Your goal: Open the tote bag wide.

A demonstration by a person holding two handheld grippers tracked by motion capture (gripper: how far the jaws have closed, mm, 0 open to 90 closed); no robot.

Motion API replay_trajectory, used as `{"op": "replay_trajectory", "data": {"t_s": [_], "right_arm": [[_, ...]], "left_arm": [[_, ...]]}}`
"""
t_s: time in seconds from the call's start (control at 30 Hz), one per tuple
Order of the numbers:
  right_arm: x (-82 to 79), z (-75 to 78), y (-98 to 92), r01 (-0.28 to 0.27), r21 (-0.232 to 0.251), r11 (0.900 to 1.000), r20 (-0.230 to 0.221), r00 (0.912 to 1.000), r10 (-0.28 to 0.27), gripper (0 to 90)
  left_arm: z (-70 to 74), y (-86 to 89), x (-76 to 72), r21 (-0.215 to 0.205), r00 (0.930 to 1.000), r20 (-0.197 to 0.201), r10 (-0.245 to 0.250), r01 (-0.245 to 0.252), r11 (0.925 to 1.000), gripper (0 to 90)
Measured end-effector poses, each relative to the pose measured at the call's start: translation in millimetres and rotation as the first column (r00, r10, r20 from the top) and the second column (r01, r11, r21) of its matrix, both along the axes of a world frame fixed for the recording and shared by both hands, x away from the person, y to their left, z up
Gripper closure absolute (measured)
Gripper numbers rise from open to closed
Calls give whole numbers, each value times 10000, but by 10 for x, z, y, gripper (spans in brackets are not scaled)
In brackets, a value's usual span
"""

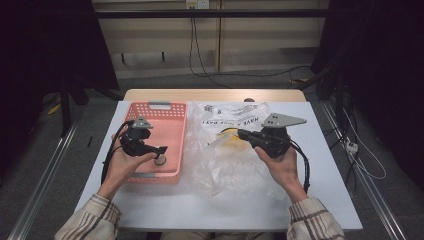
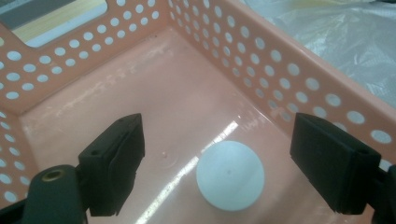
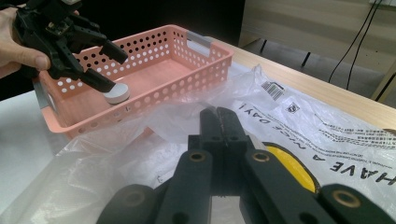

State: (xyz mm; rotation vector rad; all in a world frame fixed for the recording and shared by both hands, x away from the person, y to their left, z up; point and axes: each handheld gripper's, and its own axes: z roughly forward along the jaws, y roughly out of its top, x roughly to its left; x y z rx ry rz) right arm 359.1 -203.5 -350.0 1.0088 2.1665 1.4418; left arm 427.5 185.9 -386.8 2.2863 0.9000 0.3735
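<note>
Inside the pink perforated plastic basket [image 1: 170, 131] on the white bench [image 1: 200, 210], a small white round disc [image 2: 229, 175] lies flat on the floor. The left gripper [image 2: 224, 165] hangs over it, jaws wide (not touching it). The right gripper [image 3: 223, 128], jaws pressed together, rests on the clear crinkled plastic bag [image 1: 225, 160].

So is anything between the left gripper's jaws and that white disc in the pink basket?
Nothing visible. The left gripper hangs open over the white disc, which lies on the pink basket floor between the jaws.
</note>
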Motion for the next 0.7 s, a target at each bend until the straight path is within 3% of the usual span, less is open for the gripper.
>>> {"op": "replay_trajectory", "data": {"t_s": [0.1,0.17,0.27,0.4,0.6,0.67,0.7], "right_arm": [[1,-7,5,10,10,10000,-34,10000,-10,900],[3,-9,6,3,14,10000,-32,10000,-3,900],[4,-10,6,-8,-4,10000,-38,10000,8,900],[10,-8,9,-8,59,10000,-61,10000,8,900],[45,-50,37,-22,-63,10000,-166,9999,21,900],[44,-53,49,-64,-128,9999,-170,9998,62,900],[44,-53,49,-64,-128,9999,-170,9998,62,900]], "left_arm": [[-18,-1,19,-43,10000,78,7,-7,10000,178],[-31,-21,27,245,9999,130,-39,36,9997,179],[-22,-26,17,-10,9998,173,-112,112,9999,177],[-32,-40,19,226,9995,181,-241,237,9995,178],[-87,-46,100,247,9978,-263,-613,619,9978,189],[-112,-55,118,624,9973,-390,-619,642,9960,188],[-128,-47,136,534,9944,-600,-873,906,9945,188]]}}
